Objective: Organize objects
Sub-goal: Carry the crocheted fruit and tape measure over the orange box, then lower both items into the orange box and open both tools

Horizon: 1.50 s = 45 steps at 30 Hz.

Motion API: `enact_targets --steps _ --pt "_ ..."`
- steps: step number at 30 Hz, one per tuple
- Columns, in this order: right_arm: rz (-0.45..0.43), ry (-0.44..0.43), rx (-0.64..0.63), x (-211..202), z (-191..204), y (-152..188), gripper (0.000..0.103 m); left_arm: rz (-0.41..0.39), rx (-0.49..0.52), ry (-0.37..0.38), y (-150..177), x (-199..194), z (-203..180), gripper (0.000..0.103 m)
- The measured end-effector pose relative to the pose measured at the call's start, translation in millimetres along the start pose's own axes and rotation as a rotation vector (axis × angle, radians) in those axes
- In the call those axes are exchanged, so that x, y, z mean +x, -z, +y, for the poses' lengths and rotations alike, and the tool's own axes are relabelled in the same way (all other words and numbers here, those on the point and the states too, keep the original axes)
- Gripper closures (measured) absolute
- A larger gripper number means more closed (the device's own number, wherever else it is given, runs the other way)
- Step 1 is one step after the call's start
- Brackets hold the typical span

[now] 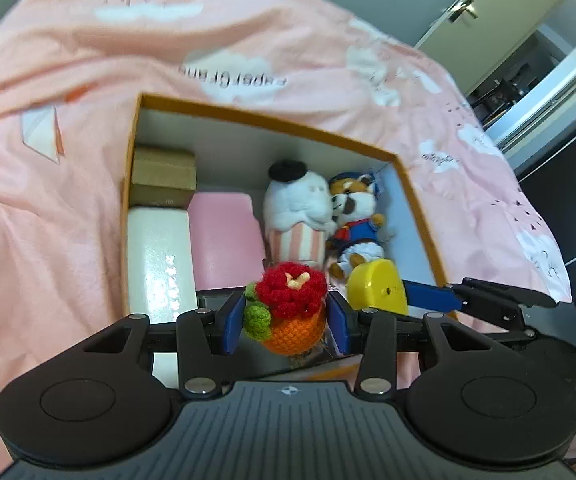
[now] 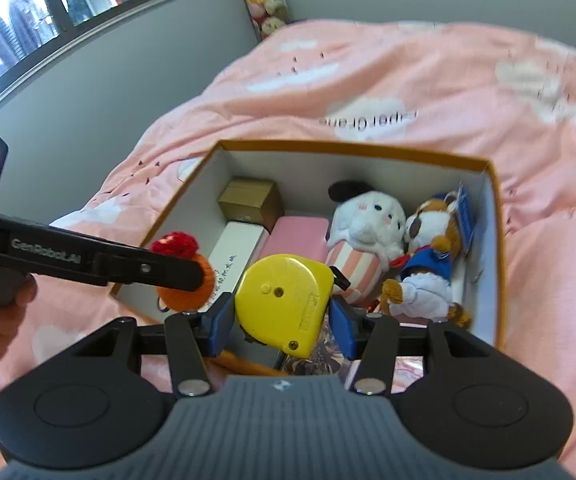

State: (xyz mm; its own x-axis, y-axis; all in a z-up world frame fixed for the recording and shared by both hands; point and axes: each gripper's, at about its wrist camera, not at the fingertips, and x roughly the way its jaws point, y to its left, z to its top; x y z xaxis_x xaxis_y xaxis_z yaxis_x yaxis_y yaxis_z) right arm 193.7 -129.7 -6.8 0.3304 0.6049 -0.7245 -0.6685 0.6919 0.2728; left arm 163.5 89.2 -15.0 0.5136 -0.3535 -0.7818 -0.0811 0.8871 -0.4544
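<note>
Crocheted orange ball topped with red and green yarn (image 1: 292,312) sits clamped between the blue pads of the left gripper (image 1: 286,319), above the near edge of the open orange-rimmed cardboard box (image 1: 265,119). Just beside it, the right gripper (image 2: 281,320) clamps a yellow plastic tape measure (image 2: 283,304). Inside the box lie a white plush toy (image 2: 364,232), a brown-and-white plush (image 2: 428,264), a pink case (image 1: 223,240), a white carton (image 1: 159,256) and a small brown carton (image 1: 163,176).

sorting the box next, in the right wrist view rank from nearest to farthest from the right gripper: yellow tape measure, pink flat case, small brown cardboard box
1. Yellow tape measure, gripped between the right gripper's fingers.
2. Pink flat case, mid-box.
3. Small brown cardboard box, far left corner.
</note>
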Motion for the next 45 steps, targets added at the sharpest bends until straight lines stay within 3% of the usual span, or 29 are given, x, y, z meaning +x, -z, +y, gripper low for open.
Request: enact_targets --steps 10,20,27,30,39,43,45 --pt "0.212 0.005 0.055 71.3 -21.7 -9.3 0.049 0.084 -0.025 -0.02 -21.3 47.1 14.3 0.053" --pt "0.316 0.026 0.062 100.9 -29.5 -8.4 0.049 0.101 -0.003 -0.033 -30.7 59.1 15.9 0.053" --pt "0.311 0.048 0.006 102.8 -27.3 -6.5 0.047 0.109 -0.002 -0.037 -32.2 67.1 13.9 0.053" --pt "0.285 0.044 -0.017 95.6 -24.1 -9.8 0.039 0.111 -0.003 -0.034 -32.1 70.7 12.1 0.053" --pt "0.258 0.052 -0.054 83.7 -19.6 -9.4 0.039 0.103 -0.004 -0.042 -27.7 84.1 8.3 0.051" --pt "0.246 0.054 -0.059 79.9 -18.9 -7.4 0.039 0.068 0.006 -0.037 -23.8 77.4 6.5 0.036" --pt "0.236 0.054 -0.059 76.7 -17.7 -6.3 0.039 0.036 0.005 -0.039 -21.9 70.8 5.5 0.035"
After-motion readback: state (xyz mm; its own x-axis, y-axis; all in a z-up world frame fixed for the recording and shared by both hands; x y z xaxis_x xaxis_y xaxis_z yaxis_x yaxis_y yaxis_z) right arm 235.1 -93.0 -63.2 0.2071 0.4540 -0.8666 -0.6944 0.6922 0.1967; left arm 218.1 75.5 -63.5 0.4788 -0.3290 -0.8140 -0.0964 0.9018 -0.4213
